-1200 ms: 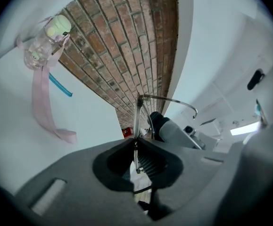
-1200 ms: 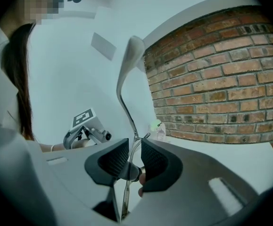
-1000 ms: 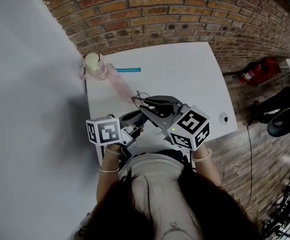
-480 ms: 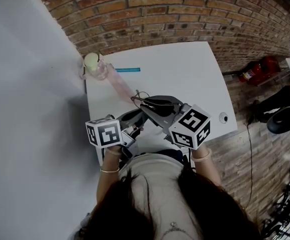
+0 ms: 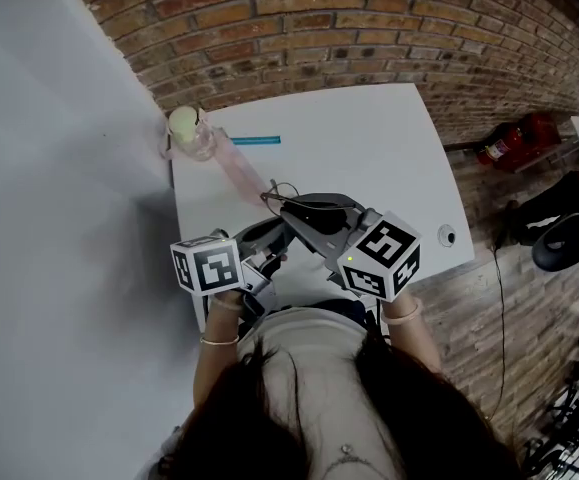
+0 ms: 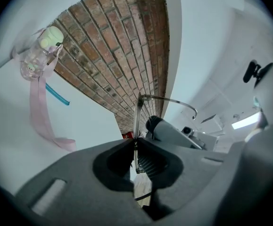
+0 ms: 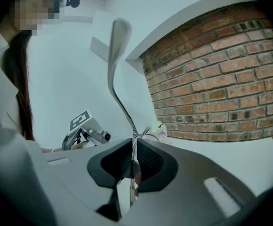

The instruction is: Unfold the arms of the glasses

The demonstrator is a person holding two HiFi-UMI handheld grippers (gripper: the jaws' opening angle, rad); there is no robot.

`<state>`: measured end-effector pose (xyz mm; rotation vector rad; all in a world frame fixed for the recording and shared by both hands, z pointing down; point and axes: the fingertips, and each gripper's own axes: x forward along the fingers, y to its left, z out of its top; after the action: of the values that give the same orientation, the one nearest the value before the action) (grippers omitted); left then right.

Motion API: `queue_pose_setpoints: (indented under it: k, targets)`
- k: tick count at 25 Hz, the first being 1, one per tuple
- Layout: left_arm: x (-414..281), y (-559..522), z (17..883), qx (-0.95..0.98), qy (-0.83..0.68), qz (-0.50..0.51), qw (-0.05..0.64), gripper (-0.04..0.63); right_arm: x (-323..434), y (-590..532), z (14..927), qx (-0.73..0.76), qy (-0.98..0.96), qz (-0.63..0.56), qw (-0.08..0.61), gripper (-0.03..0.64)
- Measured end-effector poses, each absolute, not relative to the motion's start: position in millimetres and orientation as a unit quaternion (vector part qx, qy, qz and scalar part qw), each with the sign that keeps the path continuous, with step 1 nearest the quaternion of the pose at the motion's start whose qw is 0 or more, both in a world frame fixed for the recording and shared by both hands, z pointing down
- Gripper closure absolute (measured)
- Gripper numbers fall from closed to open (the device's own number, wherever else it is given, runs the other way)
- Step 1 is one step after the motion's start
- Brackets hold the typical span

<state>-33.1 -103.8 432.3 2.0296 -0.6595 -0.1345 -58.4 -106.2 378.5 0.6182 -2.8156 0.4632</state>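
Thin wire-framed glasses [image 5: 275,194] hang above the near part of the white table [image 5: 369,138], held between both grippers. My left gripper [image 5: 275,232] is shut on the frame from the left. My right gripper [image 5: 287,206] is shut on it from the right. In the left gripper view the jaws [image 6: 135,142] pinch a thin metal part of the glasses [image 6: 137,117], and one arm curves off to the right. In the right gripper view the jaws [image 7: 133,147] clamp the glasses near the hinge, and an arm [image 7: 115,55] with a broad tip rises upward.
A clear bottle [image 5: 190,132] with a pale cap and a pink strap [image 5: 237,171] stands at the table's far left corner. A blue stick [image 5: 256,140] lies beside it. A brick wall runs behind the table. A red extinguisher [image 5: 514,141] lies on the floor at right.
Both grippers keep their hold on the glasses and have barely shifted.
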Motion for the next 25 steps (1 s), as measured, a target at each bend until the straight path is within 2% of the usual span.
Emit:
queue_pose_setpoints:
  k: [25]
  targets:
    - [-39,-105,422,0.802,-0.250,-0.112,0.531,0.574,-56,-104,355,0.215,-0.966,0.124,0.068,0.584]
